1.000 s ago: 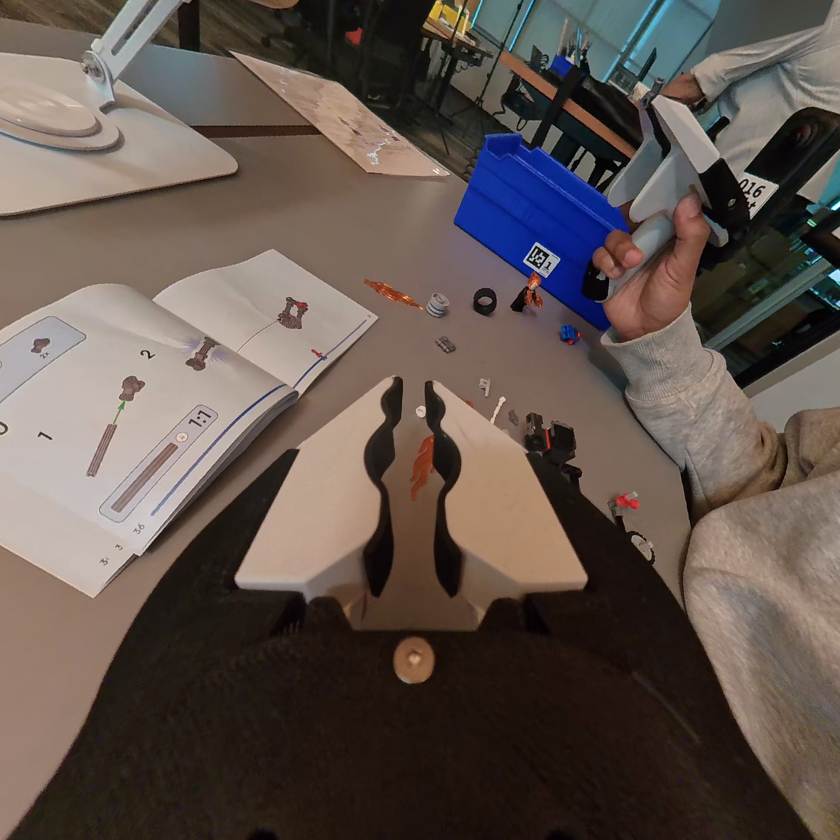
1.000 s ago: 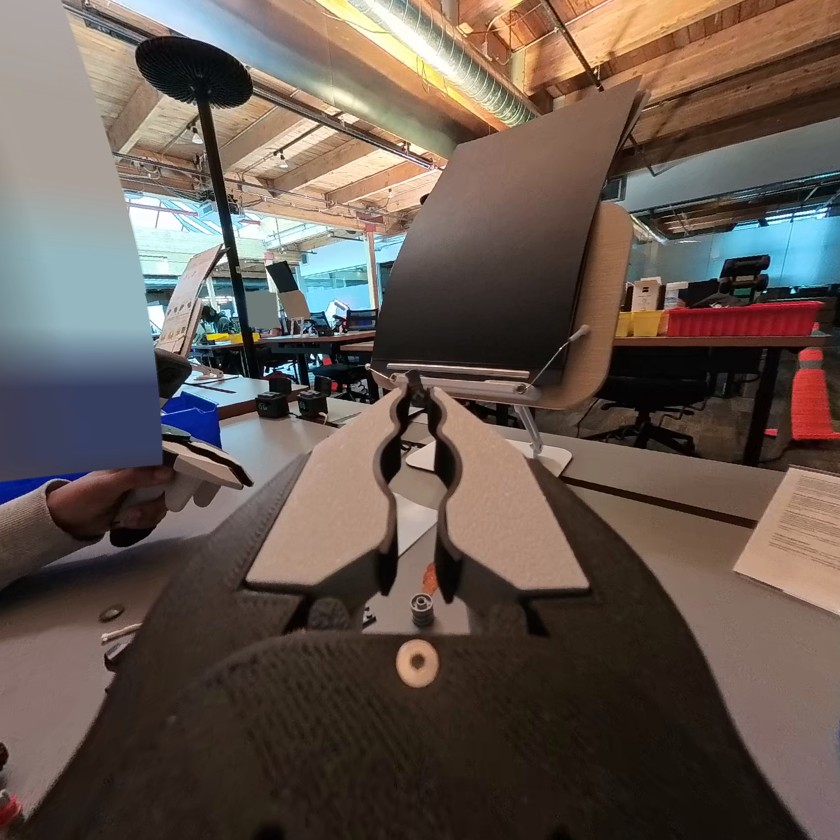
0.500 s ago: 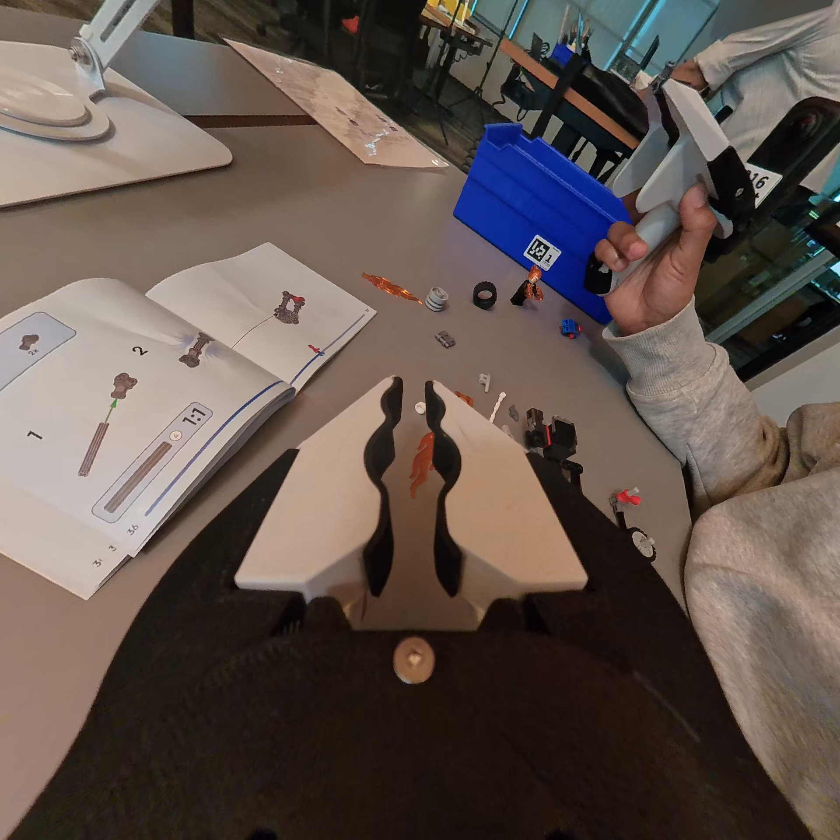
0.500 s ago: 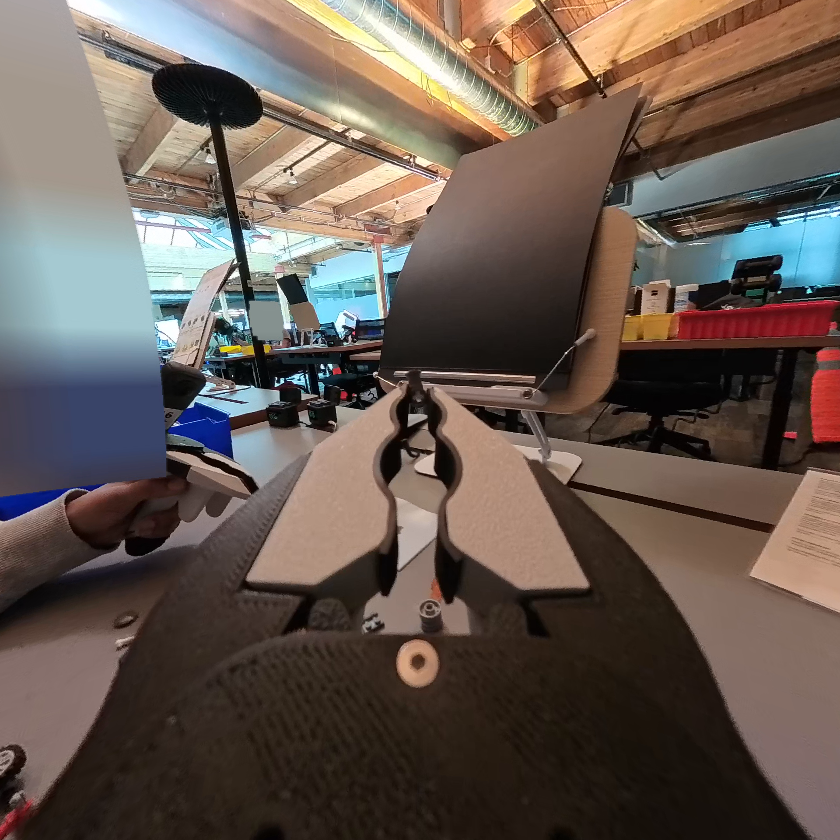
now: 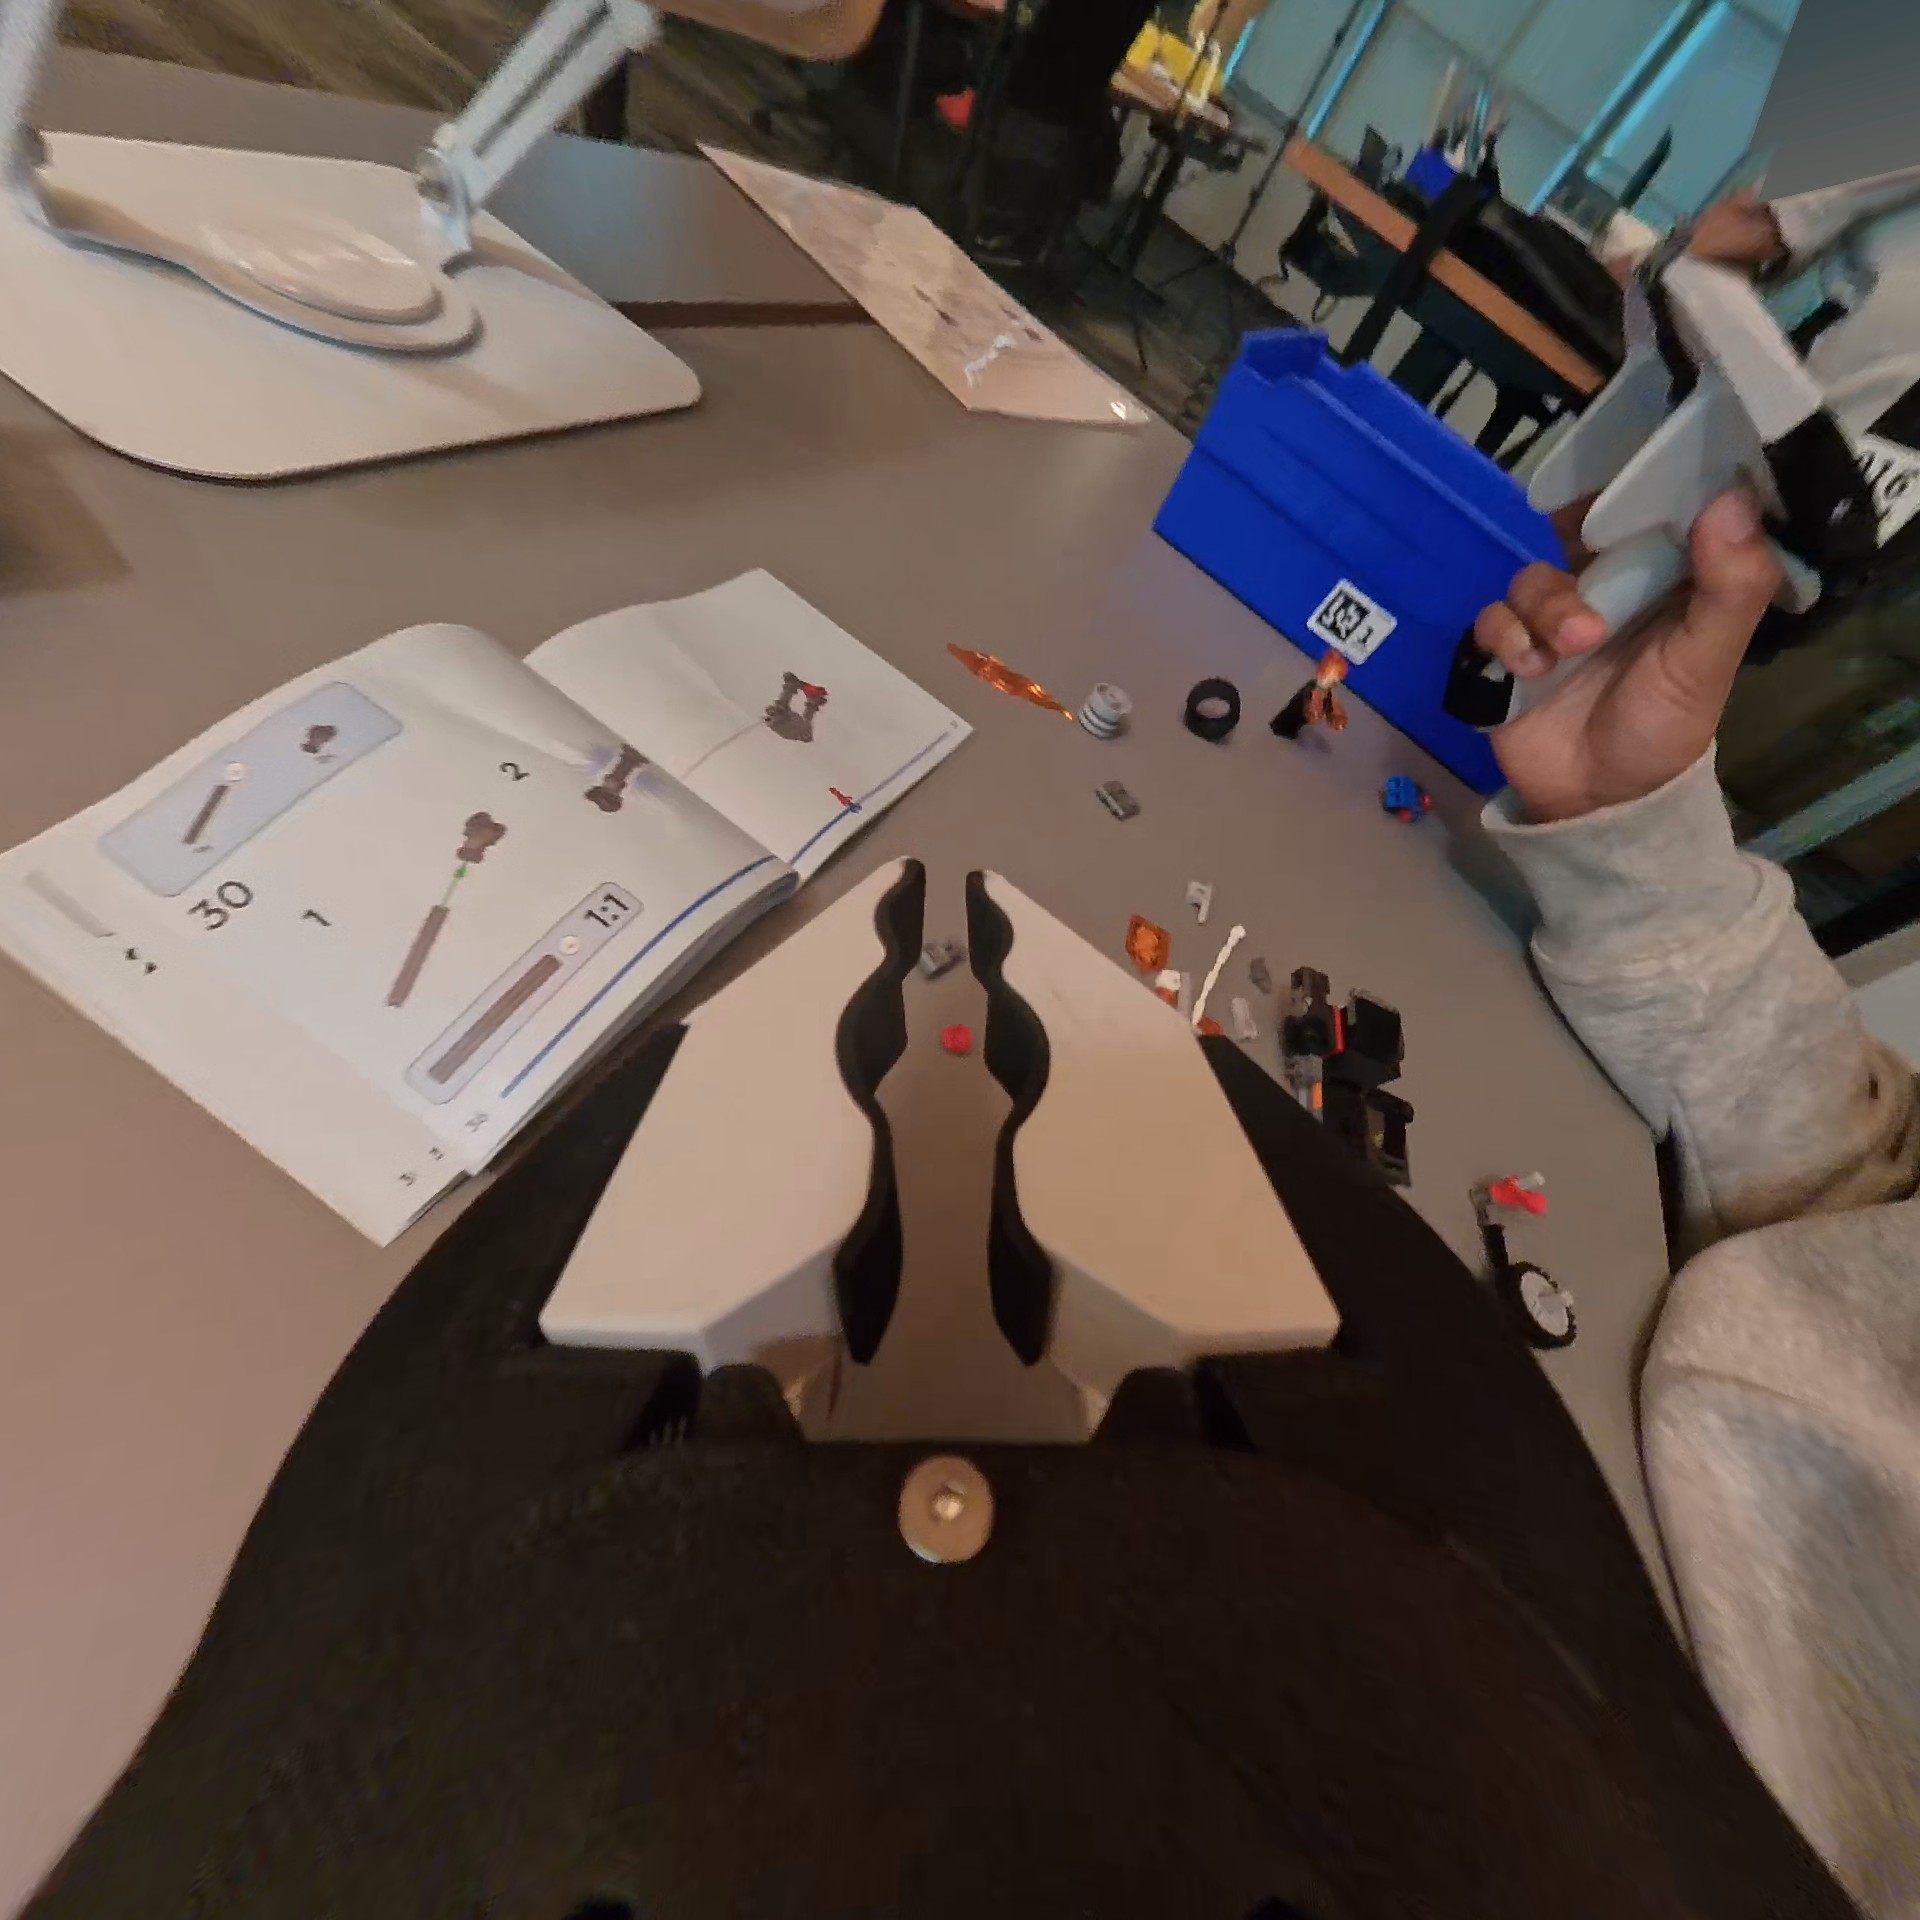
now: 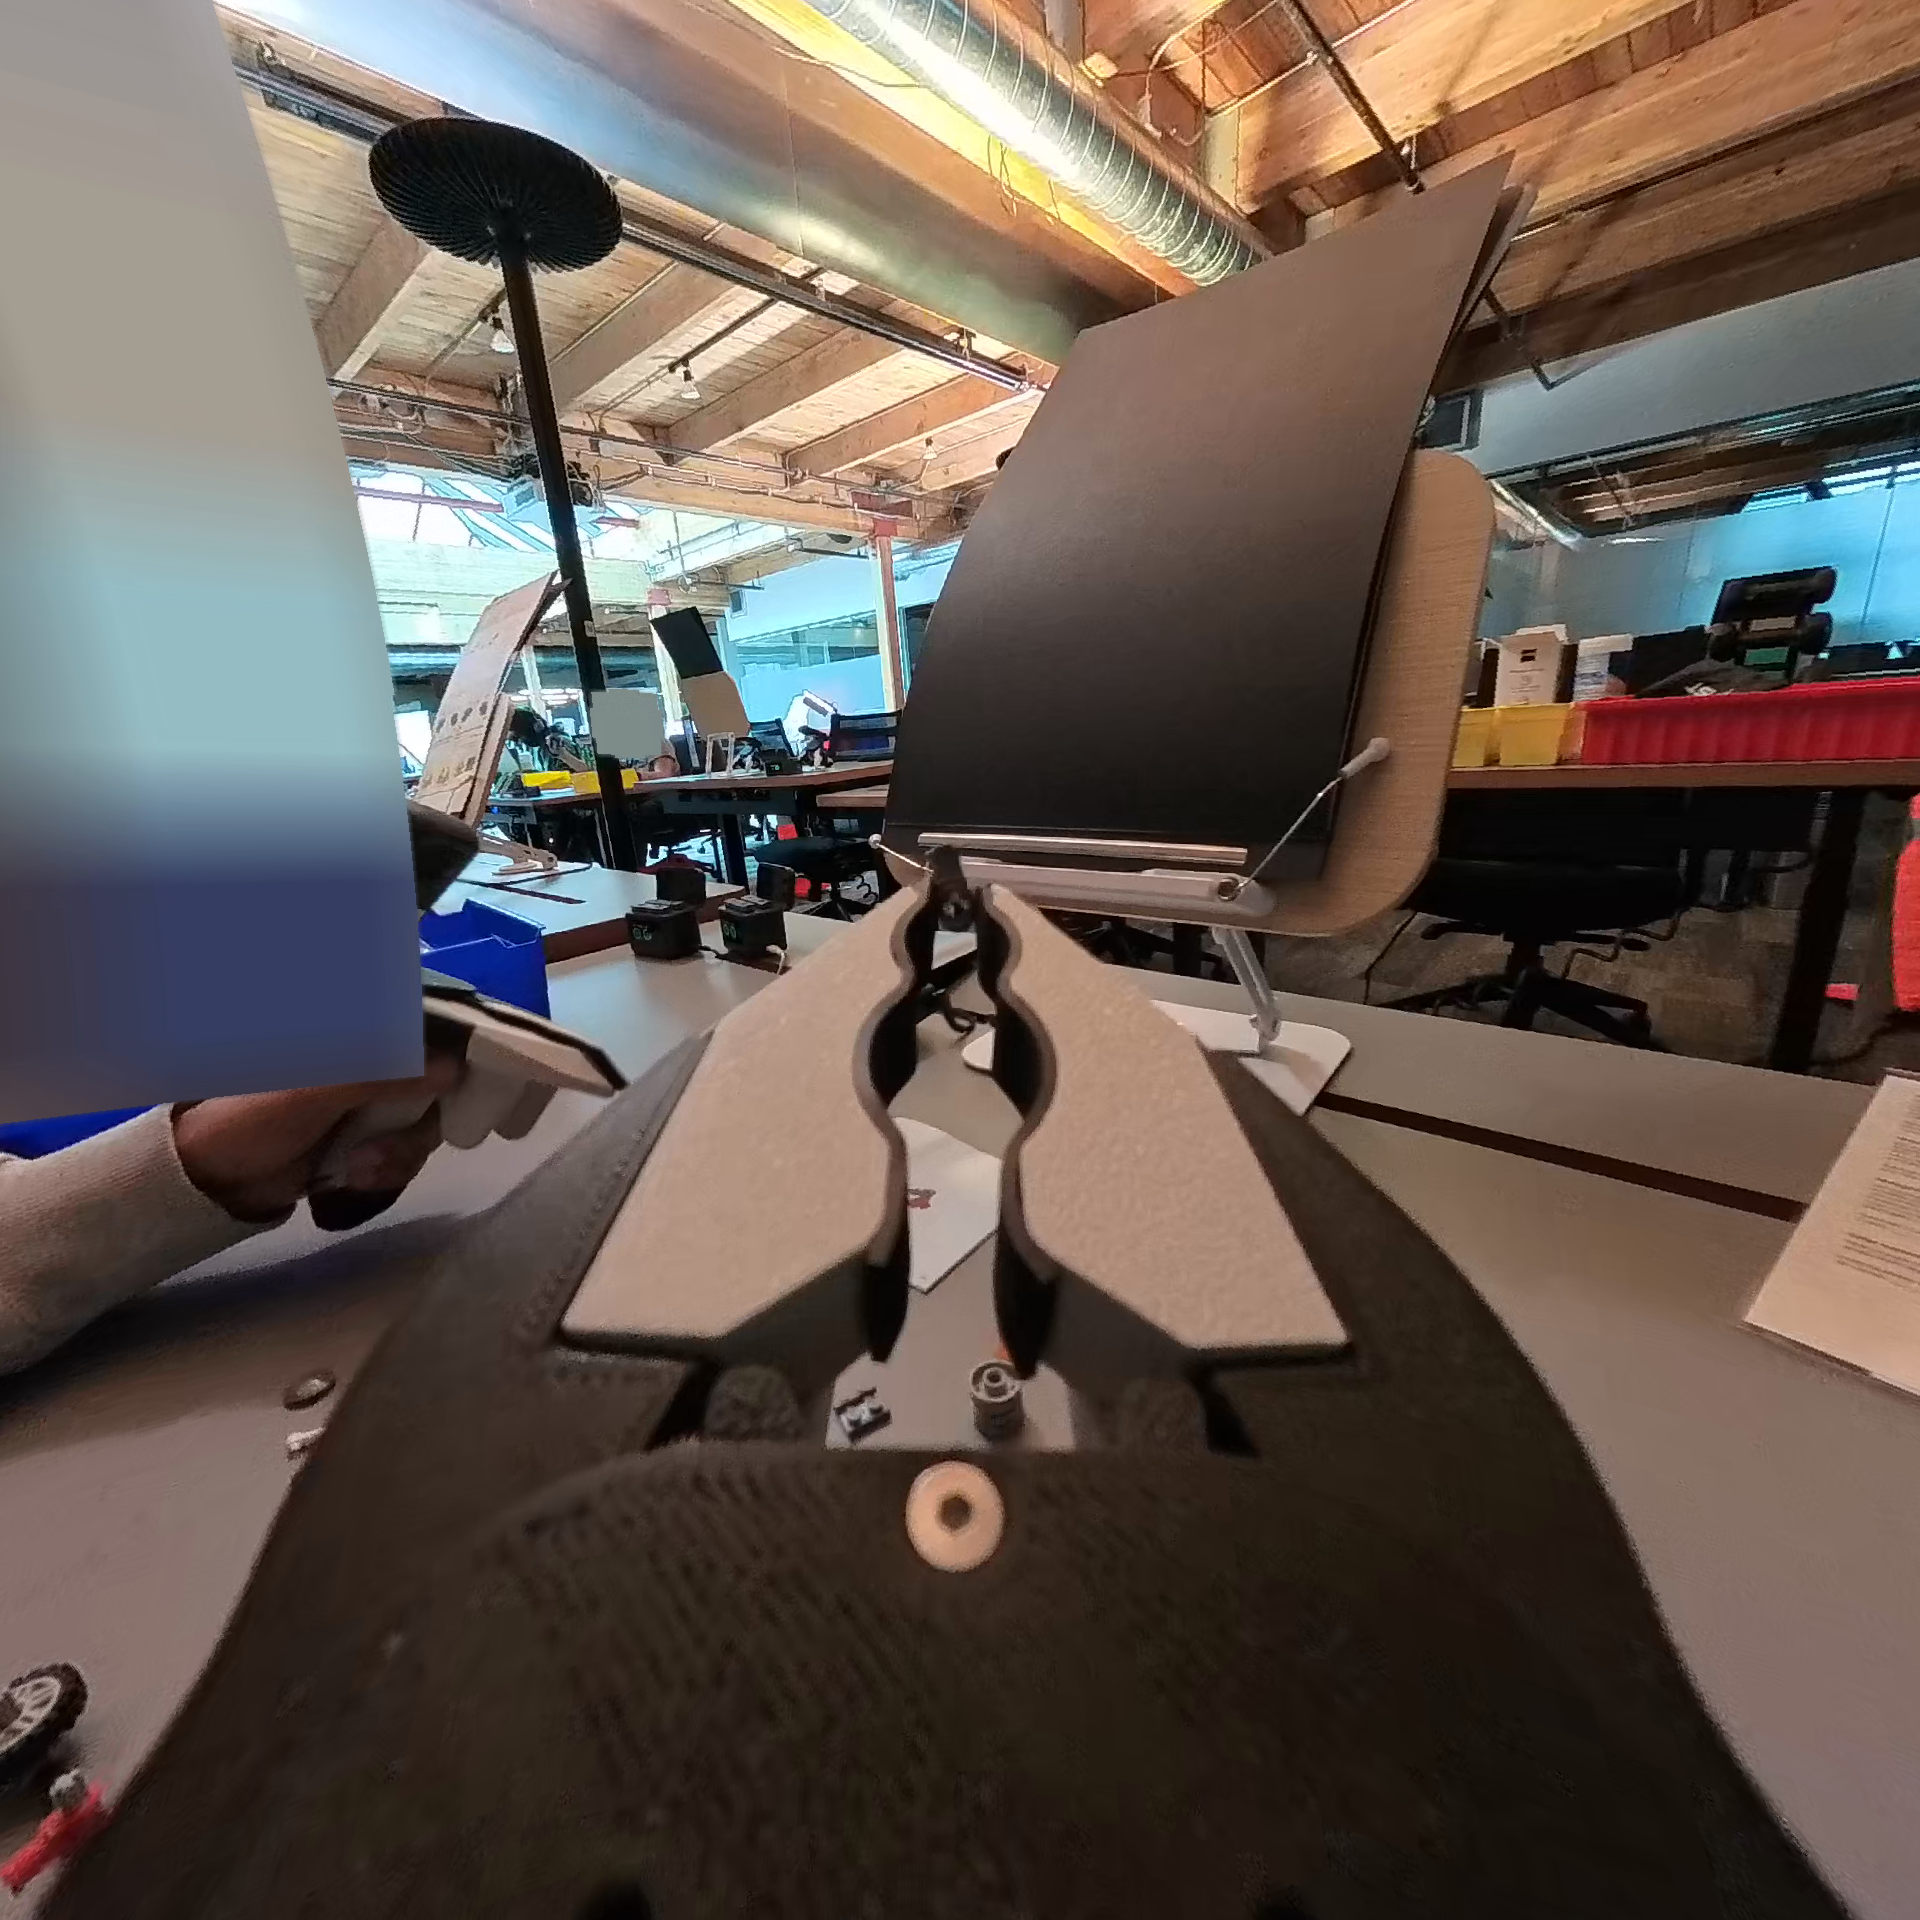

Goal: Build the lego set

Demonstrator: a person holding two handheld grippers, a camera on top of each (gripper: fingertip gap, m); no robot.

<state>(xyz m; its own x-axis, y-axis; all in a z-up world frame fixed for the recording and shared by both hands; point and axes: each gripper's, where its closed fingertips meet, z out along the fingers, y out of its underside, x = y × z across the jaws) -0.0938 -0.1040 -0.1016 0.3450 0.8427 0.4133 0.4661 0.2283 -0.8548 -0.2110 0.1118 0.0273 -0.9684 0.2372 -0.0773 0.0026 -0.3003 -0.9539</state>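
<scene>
Left wrist view: both grippers' jaws slightly spread, empty; one booklet, one blue bin.

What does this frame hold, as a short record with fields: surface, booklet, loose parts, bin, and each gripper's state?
surface: grey table
booklet: instruction booklet lying open, left of the left gripper
loose parts: red stud, orange flame piece, black tyre, spoked wheel, scattered on the table
bin: blue bin at the far right of the table
left gripper: jaws slightly apart, empty, above the red stud
right gripper: raised off the table, jaws nearly closed, holding nothing
</scene>
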